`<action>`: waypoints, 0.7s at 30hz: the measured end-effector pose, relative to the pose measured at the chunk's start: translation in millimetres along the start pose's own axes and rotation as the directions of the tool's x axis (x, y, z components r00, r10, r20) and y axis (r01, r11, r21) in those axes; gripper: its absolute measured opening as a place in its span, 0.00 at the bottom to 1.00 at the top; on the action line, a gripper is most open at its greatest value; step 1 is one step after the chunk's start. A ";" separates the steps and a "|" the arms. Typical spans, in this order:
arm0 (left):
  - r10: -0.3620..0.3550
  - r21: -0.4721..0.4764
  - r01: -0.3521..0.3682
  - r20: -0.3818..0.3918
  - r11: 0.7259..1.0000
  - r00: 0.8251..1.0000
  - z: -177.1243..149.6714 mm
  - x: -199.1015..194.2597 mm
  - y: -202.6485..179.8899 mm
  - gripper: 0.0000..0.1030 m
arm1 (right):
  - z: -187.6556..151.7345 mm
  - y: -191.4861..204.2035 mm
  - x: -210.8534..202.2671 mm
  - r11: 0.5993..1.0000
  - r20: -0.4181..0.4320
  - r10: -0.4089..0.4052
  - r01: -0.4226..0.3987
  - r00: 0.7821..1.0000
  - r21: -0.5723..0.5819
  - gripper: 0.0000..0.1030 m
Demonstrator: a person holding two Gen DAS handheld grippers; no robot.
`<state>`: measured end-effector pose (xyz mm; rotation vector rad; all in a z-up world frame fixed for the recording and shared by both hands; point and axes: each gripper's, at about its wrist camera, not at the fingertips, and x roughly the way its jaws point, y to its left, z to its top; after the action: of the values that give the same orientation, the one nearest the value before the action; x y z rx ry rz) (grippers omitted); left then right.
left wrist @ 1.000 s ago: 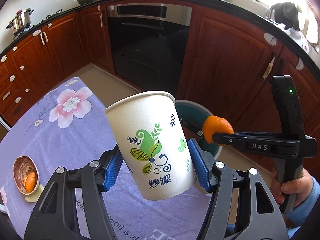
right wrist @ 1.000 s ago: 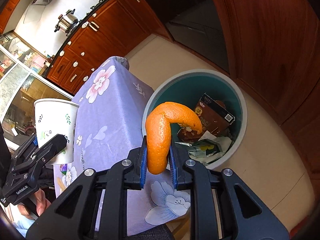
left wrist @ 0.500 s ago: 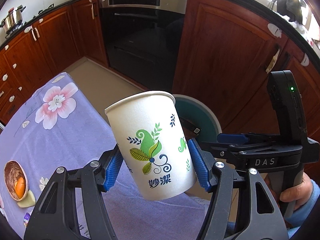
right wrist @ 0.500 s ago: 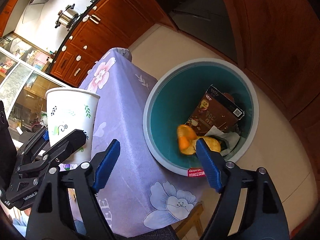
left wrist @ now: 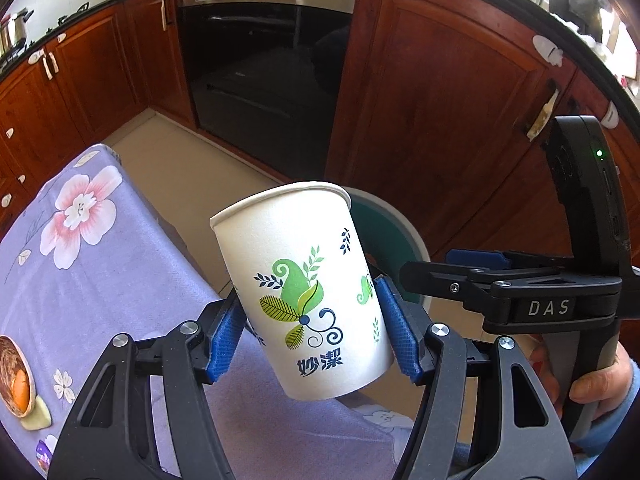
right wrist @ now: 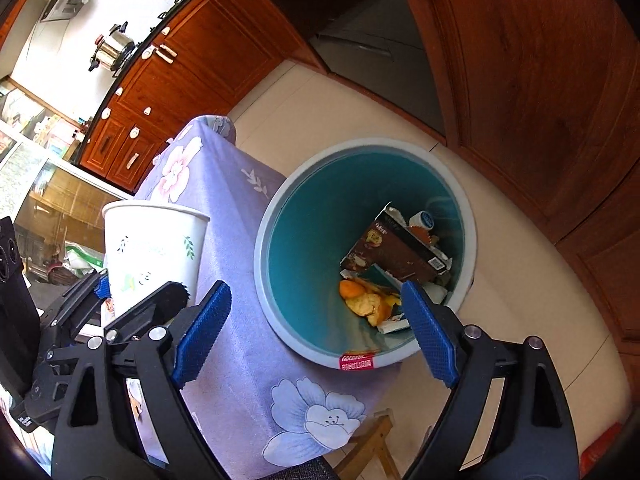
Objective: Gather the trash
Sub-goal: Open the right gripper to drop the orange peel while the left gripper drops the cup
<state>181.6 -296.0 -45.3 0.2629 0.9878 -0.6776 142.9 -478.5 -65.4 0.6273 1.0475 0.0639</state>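
My left gripper (left wrist: 308,336) is shut on a white paper cup (left wrist: 300,288) with a green leaf print, held tilted above the table's corner; the cup also shows in the right wrist view (right wrist: 154,252). My right gripper (right wrist: 316,328) is open and empty above the teal trash bin (right wrist: 276,248) on the floor. Orange peel (right wrist: 366,300) lies in the bin with a brown carton (right wrist: 396,252) and other scraps. The bin's rim (left wrist: 394,224) shows behind the cup in the left wrist view, with the right gripper (left wrist: 472,266) over it.
The table has a purple floral cloth (left wrist: 80,272); a brown shell-like bowl with an orange bit (left wrist: 14,380) lies at its left edge. Wooden cabinets (left wrist: 432,92) and an oven (left wrist: 264,60) stand close behind the bin. A wooden stool edge (right wrist: 376,440) shows below the table.
My right gripper opened and dropped the orange peel, which now lies in the bin. My left gripper has moved the cup towards the bin.
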 end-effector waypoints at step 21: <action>-0.017 0.024 0.018 -0.052 1.000 0.999 18.9 35.7 -7.3 0.85 | 13.5 -32.0 -9.3 0.993 0.049 -0.068 0.063 0.996 0.103 0.88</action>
<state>203.0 -325.5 -64.3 0.2949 1.0326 -0.7021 141.6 -514.1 -69.7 0.6829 1.0240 -0.0633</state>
